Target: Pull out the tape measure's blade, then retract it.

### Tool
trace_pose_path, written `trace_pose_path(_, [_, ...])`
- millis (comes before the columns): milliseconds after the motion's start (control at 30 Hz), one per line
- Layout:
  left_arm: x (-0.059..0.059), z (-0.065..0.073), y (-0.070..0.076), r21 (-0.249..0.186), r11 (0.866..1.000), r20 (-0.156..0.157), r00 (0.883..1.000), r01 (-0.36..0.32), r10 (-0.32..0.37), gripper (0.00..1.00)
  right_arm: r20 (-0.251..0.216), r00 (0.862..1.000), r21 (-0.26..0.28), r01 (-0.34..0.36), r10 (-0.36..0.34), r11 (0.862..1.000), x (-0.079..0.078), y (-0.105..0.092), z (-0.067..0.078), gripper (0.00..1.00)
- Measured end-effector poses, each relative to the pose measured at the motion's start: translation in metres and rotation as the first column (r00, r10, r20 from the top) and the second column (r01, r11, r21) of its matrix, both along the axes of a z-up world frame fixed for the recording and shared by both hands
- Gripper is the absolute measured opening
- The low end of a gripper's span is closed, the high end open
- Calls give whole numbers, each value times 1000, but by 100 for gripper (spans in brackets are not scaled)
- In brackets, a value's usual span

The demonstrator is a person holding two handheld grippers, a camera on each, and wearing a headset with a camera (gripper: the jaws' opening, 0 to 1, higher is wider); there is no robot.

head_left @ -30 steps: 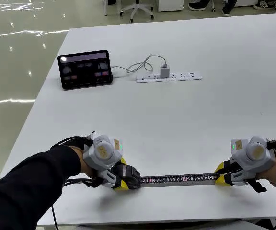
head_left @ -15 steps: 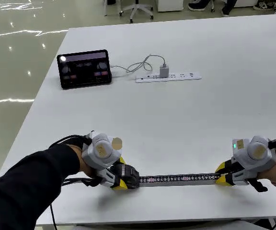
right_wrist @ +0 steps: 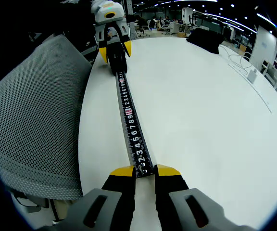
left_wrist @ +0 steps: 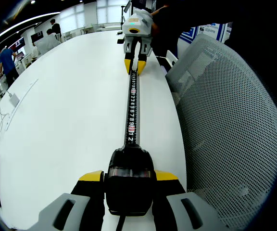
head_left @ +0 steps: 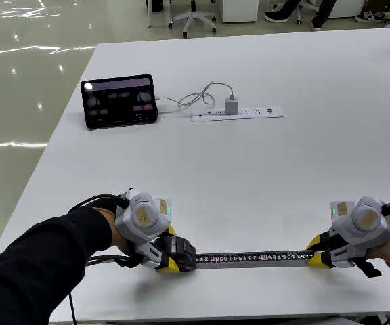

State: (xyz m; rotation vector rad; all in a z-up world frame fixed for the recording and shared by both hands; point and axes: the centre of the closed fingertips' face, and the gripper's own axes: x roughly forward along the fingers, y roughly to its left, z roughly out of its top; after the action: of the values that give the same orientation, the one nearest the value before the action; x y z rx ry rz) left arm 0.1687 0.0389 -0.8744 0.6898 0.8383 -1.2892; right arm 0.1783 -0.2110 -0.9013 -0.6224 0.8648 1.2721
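Both ends are gripped: my left hand-held gripper (head_left: 171, 250) is clamped on the tape measure case (left_wrist: 130, 179), and my right hand-held gripper (right_wrist: 141, 171) pinches the blade (right_wrist: 128, 114) tip. The blade lies stretched flat between them along the tabletop (head_left: 249, 176) near edge.

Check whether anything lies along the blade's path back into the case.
Nothing visible does. The blade runs flat over bare table from the right claw, which pinches its tip, straight to the case in the left claw. The tablet and power strip sit far back, well off that line.
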Motion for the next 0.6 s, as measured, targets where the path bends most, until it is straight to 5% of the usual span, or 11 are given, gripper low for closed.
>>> trace_pose_path(600, [1,0,0,4,1000,1,1000,5,-5,34,-23,1000,0,6,-6,1000,0,2,-1,11])
